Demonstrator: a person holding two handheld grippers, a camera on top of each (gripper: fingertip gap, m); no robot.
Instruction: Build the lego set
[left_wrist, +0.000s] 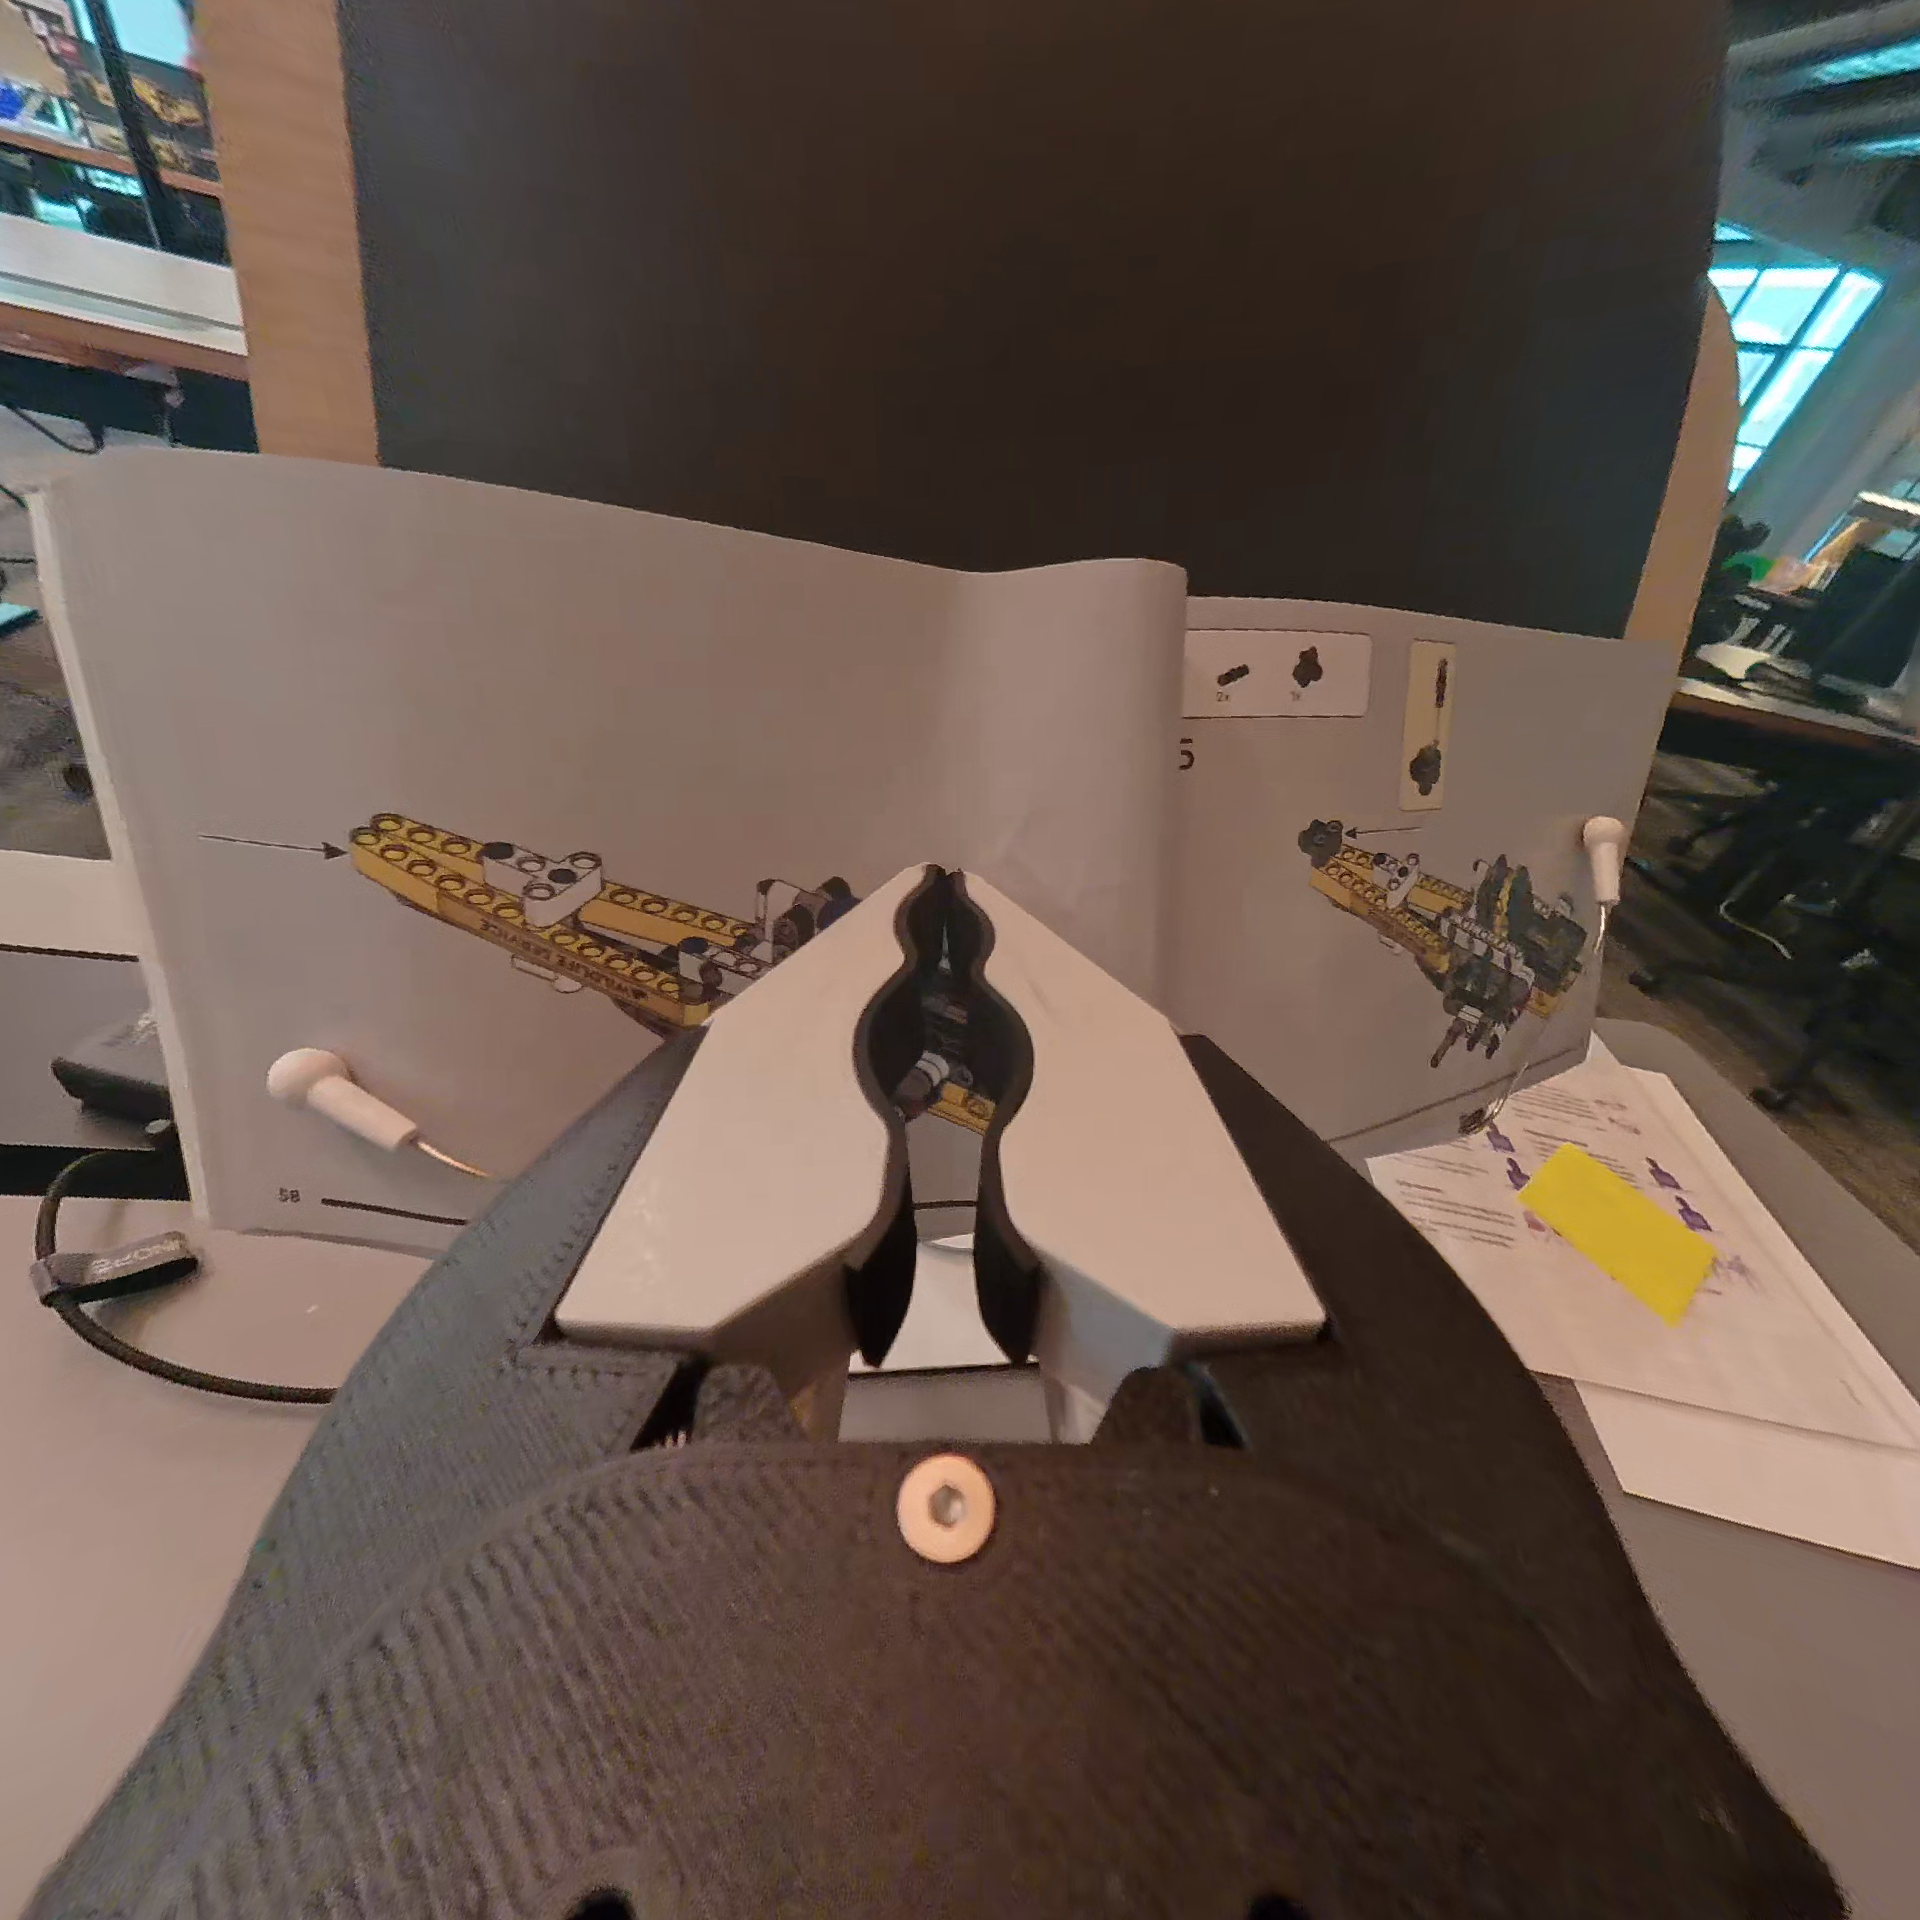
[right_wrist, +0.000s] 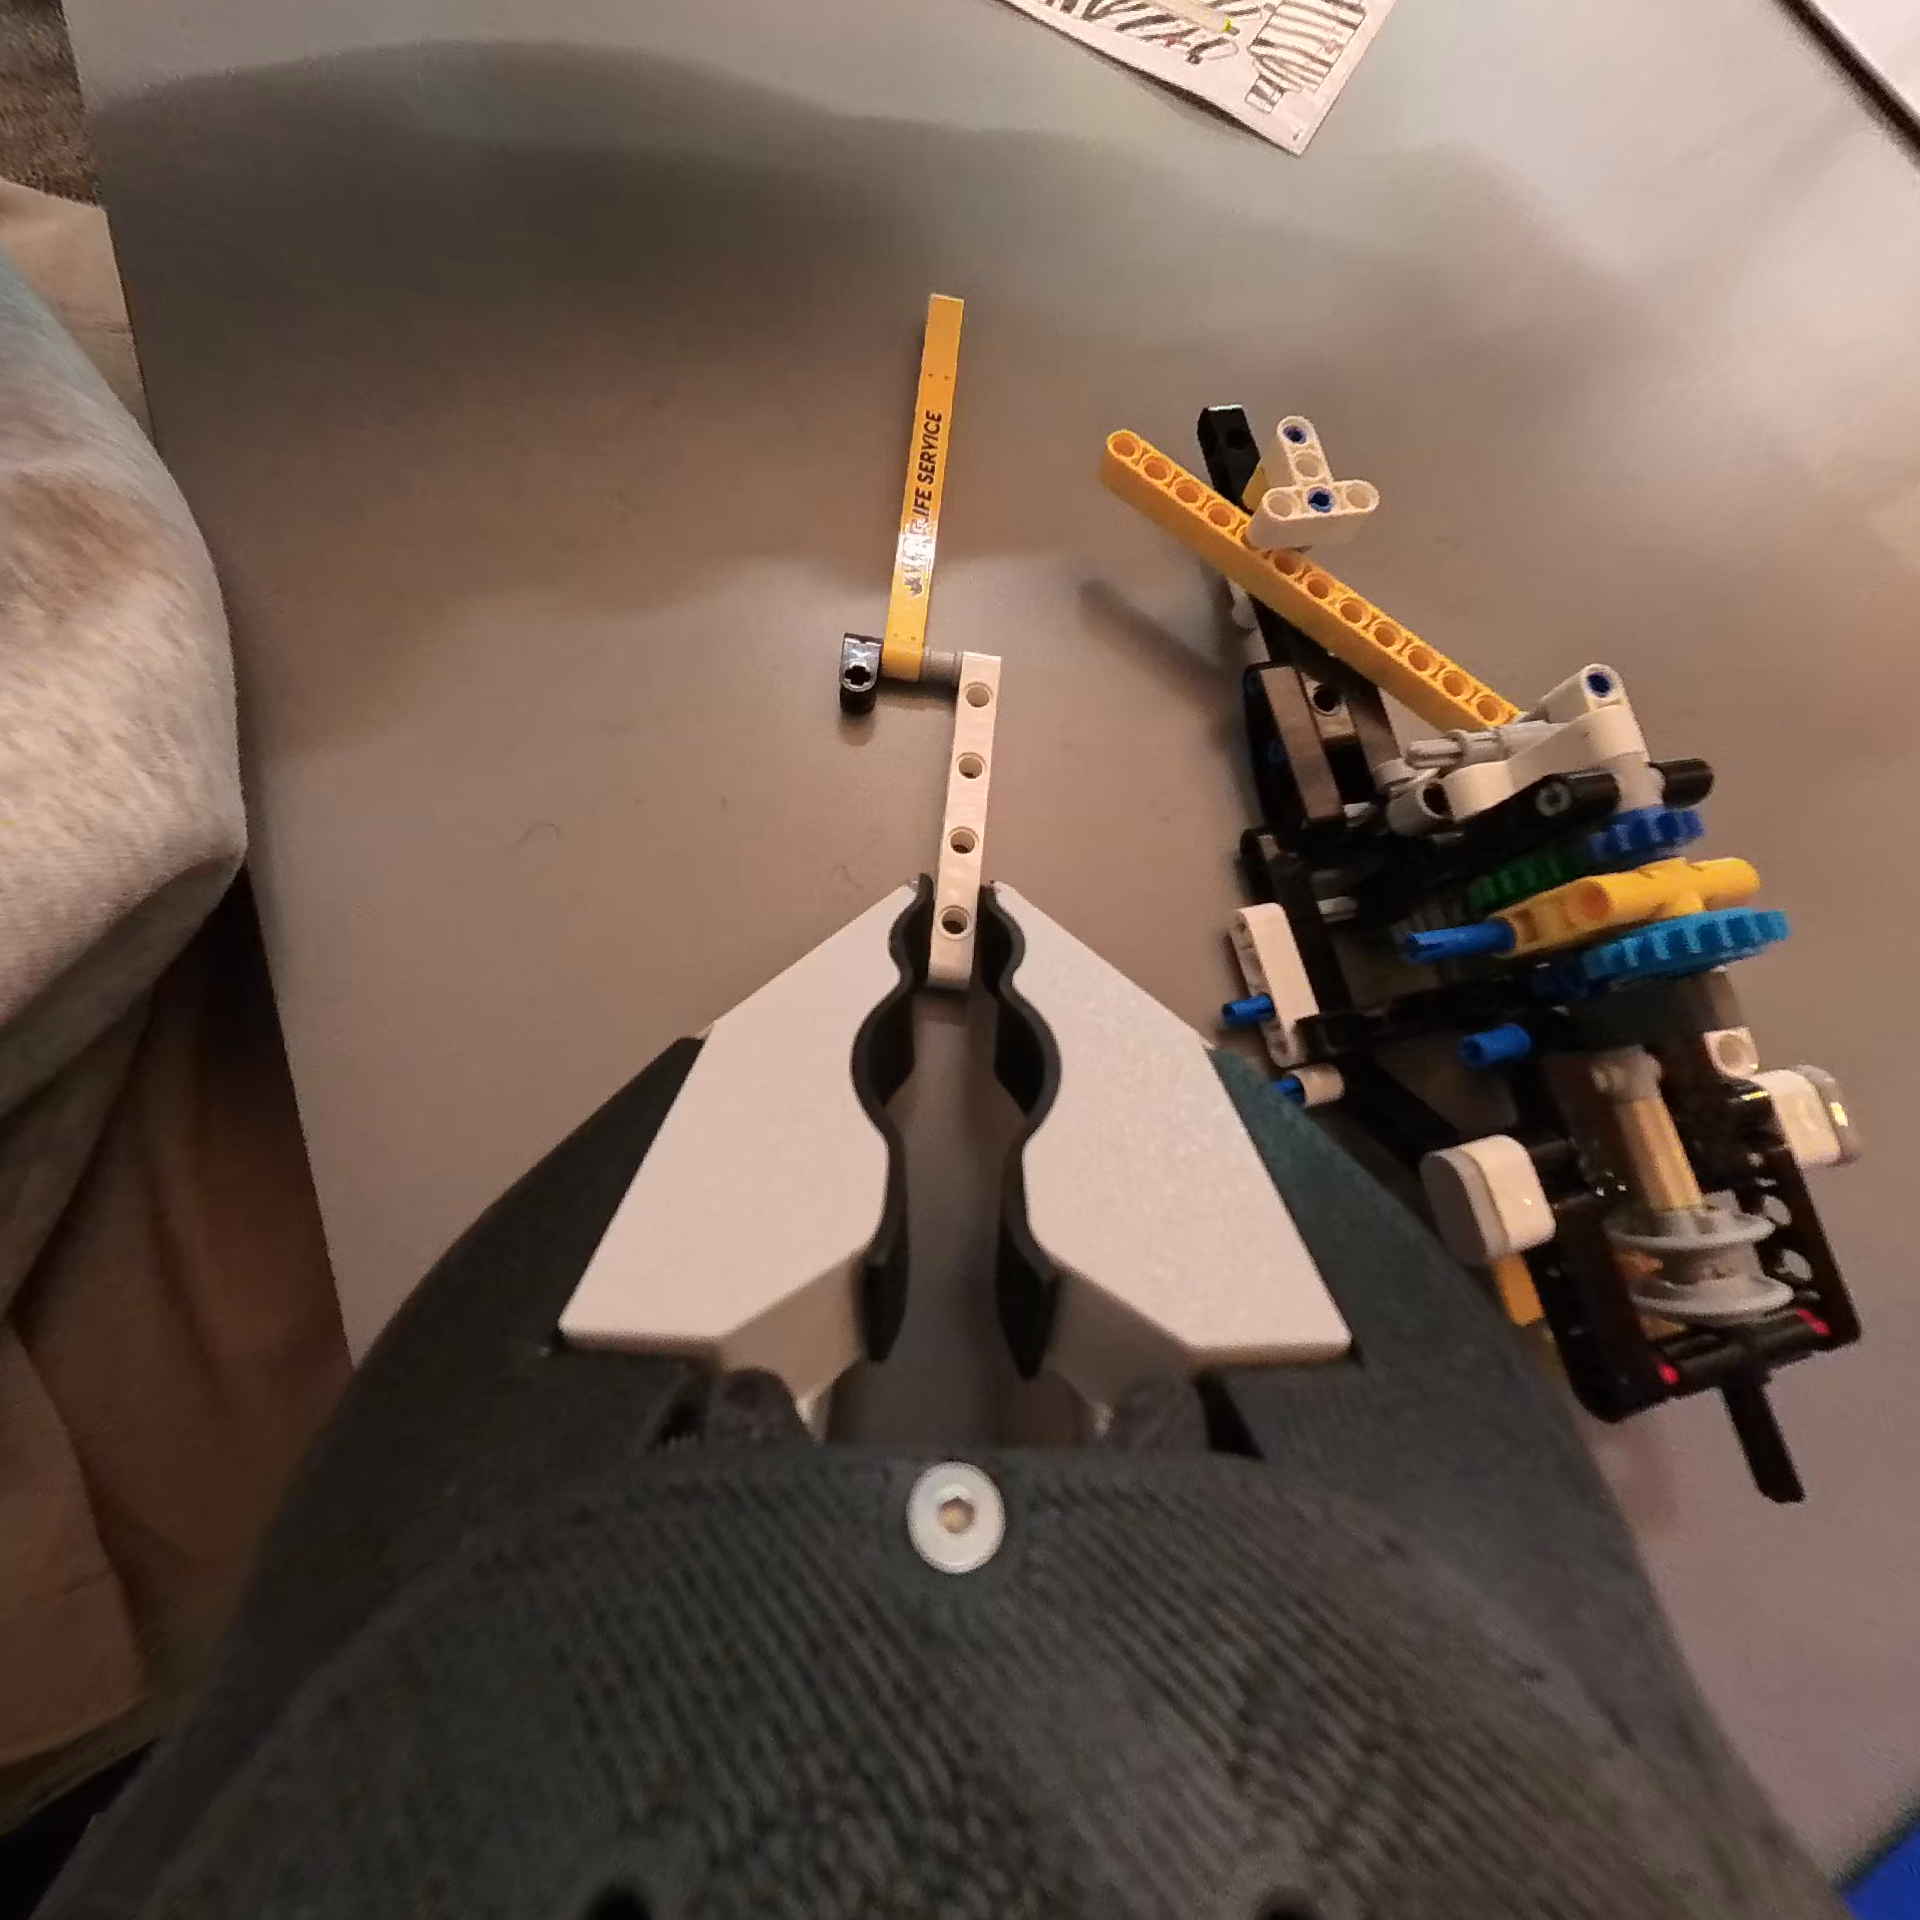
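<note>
In the right wrist view my right gripper (right_wrist: 958, 899) is shut on the near end of a white holed beam (right_wrist: 971, 769). The beam's far end joins a thin yellow printed beam (right_wrist: 925, 488) and a small black connector (right_wrist: 859, 675); the piece lies over the grey table (right_wrist: 520, 520). To its right lies the partly built model (right_wrist: 1558, 935) with blue gears, a long yellow beam (right_wrist: 1309, 582) and a white T-piece (right_wrist: 1311, 499). In the left wrist view my left gripper (left_wrist: 940, 883) is shut and empty, facing the open instruction booklet (left_wrist: 623, 727).
Two white pegs (left_wrist: 332, 1091) (left_wrist: 1600, 852) hold the booklet upright against a dark panel (left_wrist: 1039, 260). Printed sheets with a yellow block (left_wrist: 1616, 1236) lie at the right, a black cable (left_wrist: 114, 1340) at the left. A sticker sheet (right_wrist: 1226, 42) lies at the table's far side; light fabric (right_wrist: 94, 727) is at its left edge. The grippers' ends are close to 50 cm from one another.
</note>
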